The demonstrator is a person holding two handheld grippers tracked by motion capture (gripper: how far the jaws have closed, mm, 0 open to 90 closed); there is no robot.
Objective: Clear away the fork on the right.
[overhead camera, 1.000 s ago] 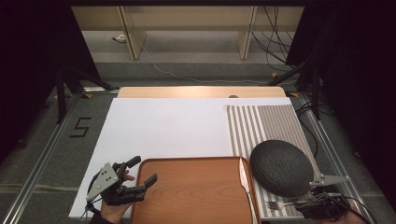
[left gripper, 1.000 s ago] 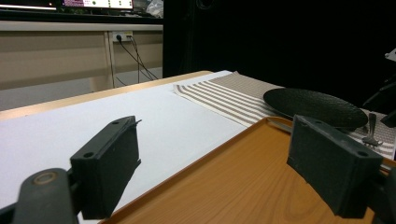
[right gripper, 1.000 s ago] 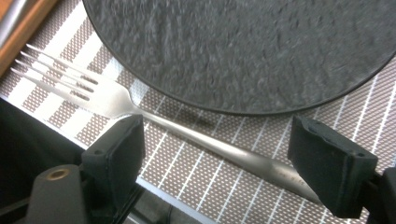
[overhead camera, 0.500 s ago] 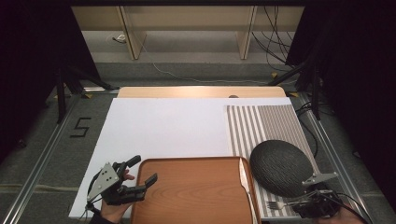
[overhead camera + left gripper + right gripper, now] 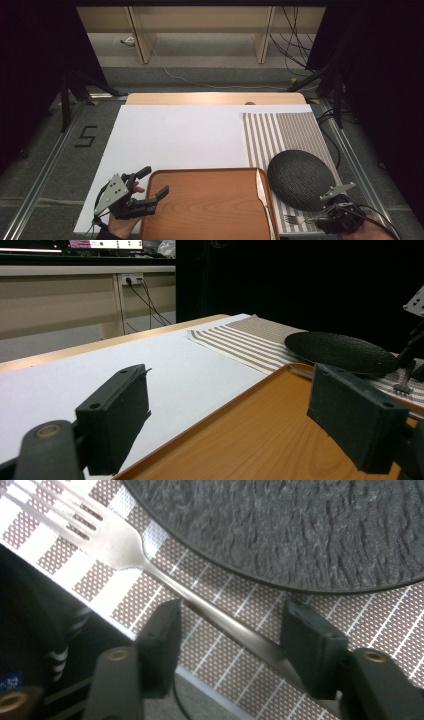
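Dark curtains hem in both sides, a pale wooden shelf unit stands at twelve o'clock, and the surface (image 5: 165, 140) lies under a white sheet before me. At five o'clock on it sits the striped placemat (image 5: 285, 132), brown and white bars running away from me. On the mat rests the dark plate (image 5: 300, 177), round, rough-textured, with nothing on it. At six o'clock the wooden tray (image 5: 210, 202) lies flat, its bed bare; a knife (image 5: 262, 195) lies along the tray's right edge, blade pointing to twelve o'clock.

Now my right hand-held gripper (image 5: 320, 217), down at five o'clock, pointing at nine o'clock toward the fork (image 5: 150, 565). The fork lies on the placemat just beside the plate's near rim, tines toward the tray. From the right gripper view, its handle runs slantwise between my two black jaws. Those jaws have just been closing and stand at a middling gap; the right one looks to be at the handle, the left one still shows mat between itself and the metal. No squeeze on it that I can make out.

My left hand-held gripper (image 5: 150, 187) is at seven o'clock, jaws wide apart, straddling the tray's left rim: one jaw over the white sheet, the other over the wood. Nothing is gripped between them.
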